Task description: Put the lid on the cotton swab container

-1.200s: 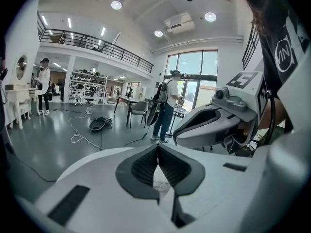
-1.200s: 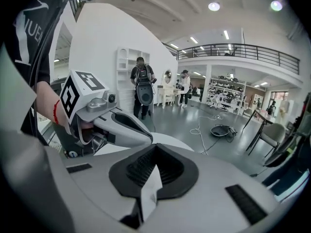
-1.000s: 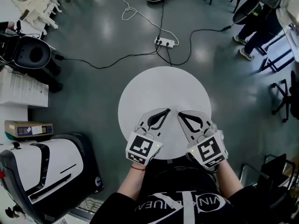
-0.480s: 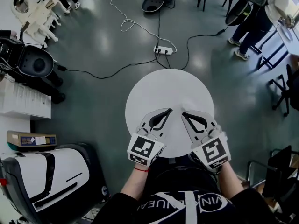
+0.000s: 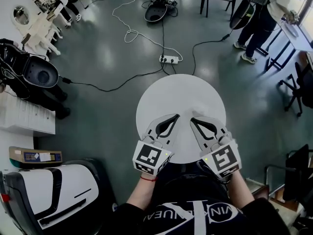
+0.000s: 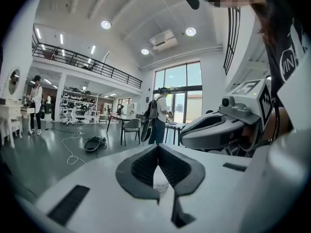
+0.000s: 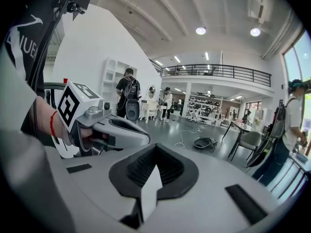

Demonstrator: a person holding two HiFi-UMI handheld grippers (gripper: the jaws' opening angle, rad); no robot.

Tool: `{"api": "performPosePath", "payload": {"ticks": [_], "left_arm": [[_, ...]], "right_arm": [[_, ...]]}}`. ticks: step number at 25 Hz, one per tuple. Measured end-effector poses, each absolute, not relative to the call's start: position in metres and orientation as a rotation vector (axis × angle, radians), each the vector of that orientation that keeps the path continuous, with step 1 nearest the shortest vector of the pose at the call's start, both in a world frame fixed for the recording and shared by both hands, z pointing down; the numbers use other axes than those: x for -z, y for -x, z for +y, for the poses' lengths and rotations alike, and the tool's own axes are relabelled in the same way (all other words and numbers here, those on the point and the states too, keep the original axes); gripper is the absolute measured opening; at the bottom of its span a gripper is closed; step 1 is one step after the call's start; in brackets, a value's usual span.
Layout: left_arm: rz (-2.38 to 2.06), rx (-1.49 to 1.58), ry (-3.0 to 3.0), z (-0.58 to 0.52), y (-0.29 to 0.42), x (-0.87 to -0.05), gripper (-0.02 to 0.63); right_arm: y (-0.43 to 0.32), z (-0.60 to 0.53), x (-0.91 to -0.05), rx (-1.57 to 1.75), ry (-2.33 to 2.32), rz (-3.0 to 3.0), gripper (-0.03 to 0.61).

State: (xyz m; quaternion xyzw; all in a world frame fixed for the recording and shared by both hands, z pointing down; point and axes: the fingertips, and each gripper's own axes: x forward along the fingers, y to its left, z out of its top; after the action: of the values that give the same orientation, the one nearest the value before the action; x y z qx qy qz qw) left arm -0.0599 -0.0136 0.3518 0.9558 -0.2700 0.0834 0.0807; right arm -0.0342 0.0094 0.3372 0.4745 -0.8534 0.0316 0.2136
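Head view: left gripper [image 5: 175, 116], right gripper [image 5: 192, 118] over white table [image 5: 181, 89], jaws closed, empty; shirt [image 5: 195, 218] shows "VIN".

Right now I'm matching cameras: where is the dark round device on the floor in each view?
Head view: the dark round device lies at top centre.
Left gripper view: the device is low at left.
Right gripper view: the device is just right of centre.
Shared landmark: the white cable looped beside it.
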Motion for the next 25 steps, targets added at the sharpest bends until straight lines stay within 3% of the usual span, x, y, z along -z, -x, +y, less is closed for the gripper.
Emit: {"api": "performPosePath", "payload": {"ticks": [25], "left_arm": [[-0.802, -0.25, -2.905, 0.023, 0.084, -0.347, 0.009]], "right_arm": [[0.065, 0.041, -0.331, -0.033, -1.335, -2.391, 0.002]]}}
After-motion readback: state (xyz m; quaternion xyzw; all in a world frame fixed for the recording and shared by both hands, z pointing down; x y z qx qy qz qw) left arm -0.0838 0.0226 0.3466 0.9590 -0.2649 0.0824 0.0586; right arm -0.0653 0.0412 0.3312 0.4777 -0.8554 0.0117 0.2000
